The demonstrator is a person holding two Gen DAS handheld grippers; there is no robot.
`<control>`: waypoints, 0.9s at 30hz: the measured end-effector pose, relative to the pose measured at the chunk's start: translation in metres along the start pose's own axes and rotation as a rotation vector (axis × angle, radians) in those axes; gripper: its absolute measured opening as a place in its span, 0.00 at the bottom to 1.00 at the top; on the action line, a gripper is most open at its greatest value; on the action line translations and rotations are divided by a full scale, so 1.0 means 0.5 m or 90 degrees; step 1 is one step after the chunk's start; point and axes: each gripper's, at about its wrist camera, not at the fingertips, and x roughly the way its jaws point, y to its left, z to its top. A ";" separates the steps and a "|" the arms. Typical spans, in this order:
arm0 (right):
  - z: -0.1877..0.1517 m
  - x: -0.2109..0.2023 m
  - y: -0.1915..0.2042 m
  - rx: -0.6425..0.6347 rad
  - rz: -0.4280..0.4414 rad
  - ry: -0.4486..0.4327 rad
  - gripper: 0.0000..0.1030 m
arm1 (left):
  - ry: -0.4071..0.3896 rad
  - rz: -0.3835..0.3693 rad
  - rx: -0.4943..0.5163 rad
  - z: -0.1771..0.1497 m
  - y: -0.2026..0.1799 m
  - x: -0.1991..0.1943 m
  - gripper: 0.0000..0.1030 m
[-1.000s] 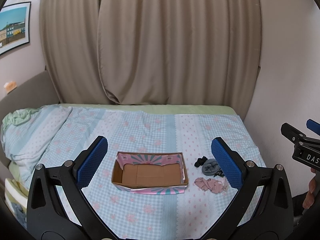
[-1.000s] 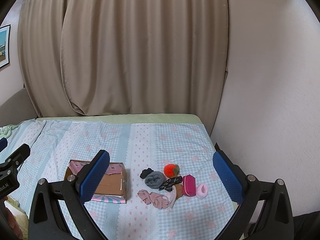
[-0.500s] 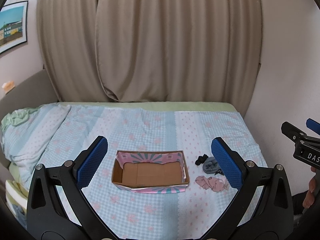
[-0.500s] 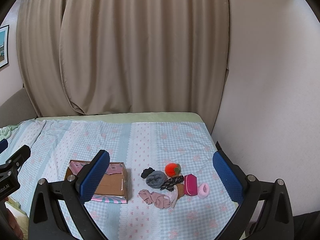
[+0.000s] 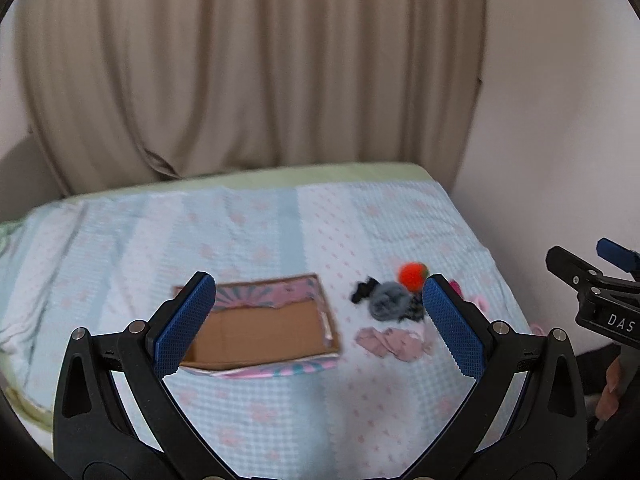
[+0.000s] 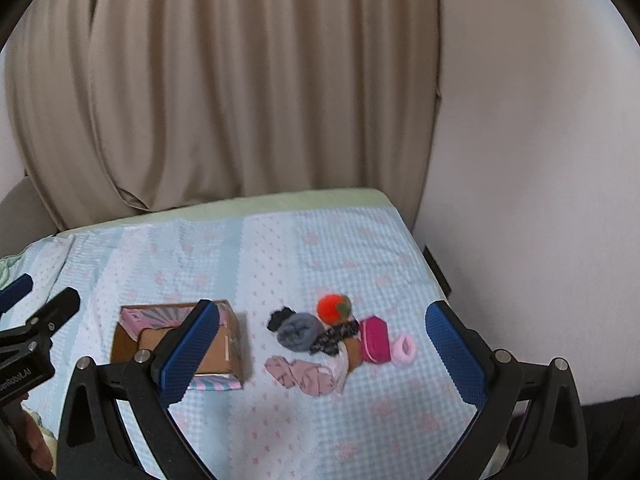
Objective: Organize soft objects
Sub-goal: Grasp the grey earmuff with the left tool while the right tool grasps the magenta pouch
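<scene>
An open, empty cardboard box (image 5: 260,328) with a pink patterned rim lies on the bed; the right wrist view also shows it (image 6: 224,340). Right of it sits a small pile of soft things: an orange pompom (image 6: 333,308), a grey rolled sock (image 6: 299,331), a black piece (image 6: 280,317), a pink cloth (image 6: 306,376), a magenta pouch (image 6: 375,339) and a pink scrunchie (image 6: 404,351). My left gripper (image 5: 318,320) is open and empty, above the bed near the box. My right gripper (image 6: 322,344) is open and empty, above the pile.
The bed has a light blue checked cover (image 5: 248,240) with pink dots. Beige curtains (image 5: 248,72) hang behind it and a white wall (image 6: 532,160) runs along the bed's right side. The right gripper's body (image 5: 596,304) shows at the left view's right edge.
Both views have swung to the right and nearer the bed. The box and pile look bigger, and the orange pompom now shows in the left wrist view. Both grippers stay open.
</scene>
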 end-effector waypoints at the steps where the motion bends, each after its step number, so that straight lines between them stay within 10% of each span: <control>1: -0.005 0.012 -0.006 0.004 -0.005 0.007 1.00 | 0.013 -0.010 0.001 -0.003 -0.007 0.021 0.99; 27: -0.107 0.582 -0.284 0.036 0.105 0.213 1.00 | 0.268 -0.043 -0.081 -0.123 -0.235 0.665 0.99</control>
